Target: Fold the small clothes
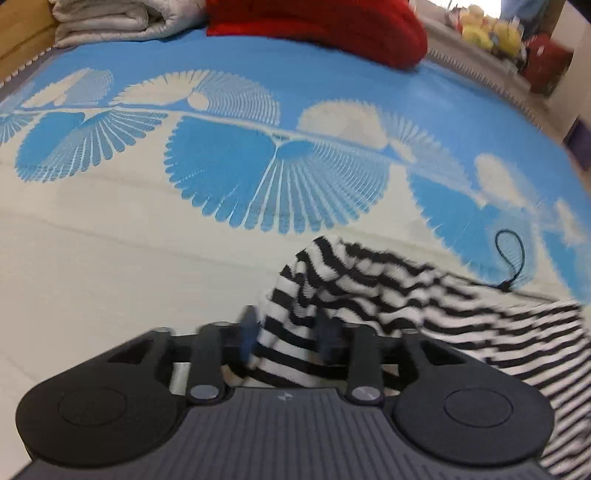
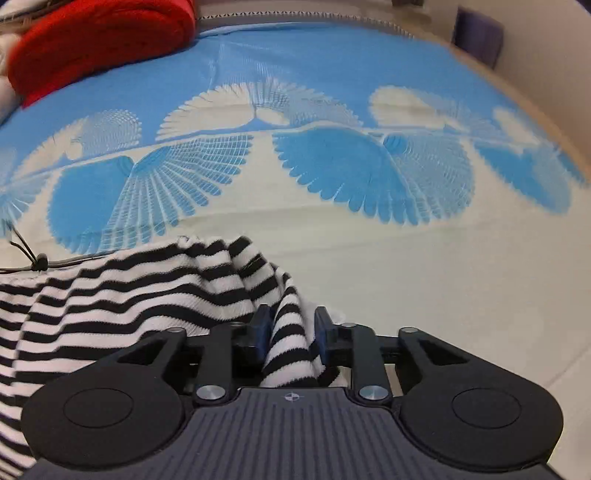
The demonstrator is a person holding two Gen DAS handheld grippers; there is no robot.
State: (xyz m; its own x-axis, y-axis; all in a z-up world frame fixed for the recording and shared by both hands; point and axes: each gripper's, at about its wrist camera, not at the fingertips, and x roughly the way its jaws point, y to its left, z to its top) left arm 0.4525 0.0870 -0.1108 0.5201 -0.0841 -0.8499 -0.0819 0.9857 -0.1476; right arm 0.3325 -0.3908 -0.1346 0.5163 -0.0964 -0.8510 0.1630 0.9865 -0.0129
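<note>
Bed sheet (image 1: 147, 258), blue and cream with big fan/leaf prints, fills both views; cream part near the cameras, blue part further back. Red blanket (image 1: 332, 29) bunched at the far end of the sheet, top middle in the left wrist view, top left in the right wrist view (image 2: 99, 40). Folded pale quilt (image 1: 110, 22) beside the red one, left wrist view, top left. Yellow soft toys (image 1: 487, 31) off the bed edge, far right, blurred. Black-and-white striped garment (image 1: 369, 288) lies crumpled on the cream part of the sheet, stretched between the two tools; in the right wrist view (image 2: 129, 295) it spreads from the fingers out to the left frame edge. One edge of it is raised in folds at each tool. Thin black cord (image 1: 511, 258) with a loop and a small toggle sits at the garment's far edge, resting on the sheet; also seen at left in the right wrist view (image 2: 37, 264). Left gripper (image 1: 288, 332): fingers apart, striped cloth bunched in the gap, touching the left pad, motion blur so contact on the other pad cannot be told. Right gripper (image 2: 291, 332): fingers apart too, narrower gap, a fold of the striped cloth hangs between the blue pads, not squeezed tight.
</note>
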